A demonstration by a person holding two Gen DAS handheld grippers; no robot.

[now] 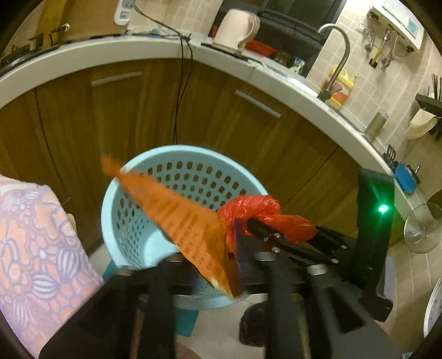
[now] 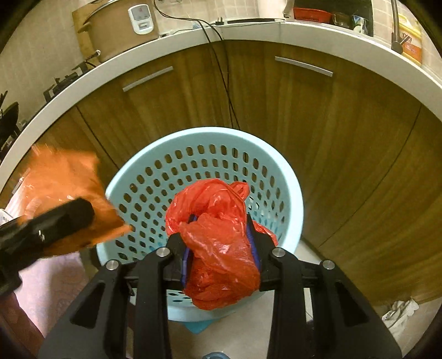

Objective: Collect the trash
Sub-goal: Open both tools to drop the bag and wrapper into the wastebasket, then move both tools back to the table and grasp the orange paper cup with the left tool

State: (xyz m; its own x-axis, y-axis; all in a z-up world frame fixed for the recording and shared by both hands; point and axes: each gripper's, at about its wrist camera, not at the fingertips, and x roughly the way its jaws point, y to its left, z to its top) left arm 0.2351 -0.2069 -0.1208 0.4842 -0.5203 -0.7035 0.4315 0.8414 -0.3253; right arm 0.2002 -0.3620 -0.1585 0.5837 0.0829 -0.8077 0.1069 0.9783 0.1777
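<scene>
A light blue perforated basket (image 1: 129, 193) (image 2: 287, 176) stands on the floor in front of wooden cabinets. My left gripper (image 1: 221, 265) is shut on an orange printed wrapper (image 1: 182, 221), held over the basket's near rim; the wrapper is blurred. In the right wrist view the left gripper (image 2: 91, 218) and the wrapper (image 2: 66, 176) show at the left of the basket. My right gripper (image 2: 221, 248) is shut on a crumpled red plastic bag (image 2: 218, 234), held above the basket's near side. The right gripper (image 1: 248, 223) and the bag (image 1: 257, 210) also show in the left wrist view.
A white counter (image 1: 83, 55) curves above the cabinets, with a kettle (image 1: 237, 26), a tap (image 1: 337, 55) and a rice cooker (image 2: 121, 27). A black cable (image 2: 223, 80) hangs down behind the basket. A patterned sleeve (image 1: 36, 248) is at left. White crumpled trash (image 2: 400, 312) lies on the floor at right.
</scene>
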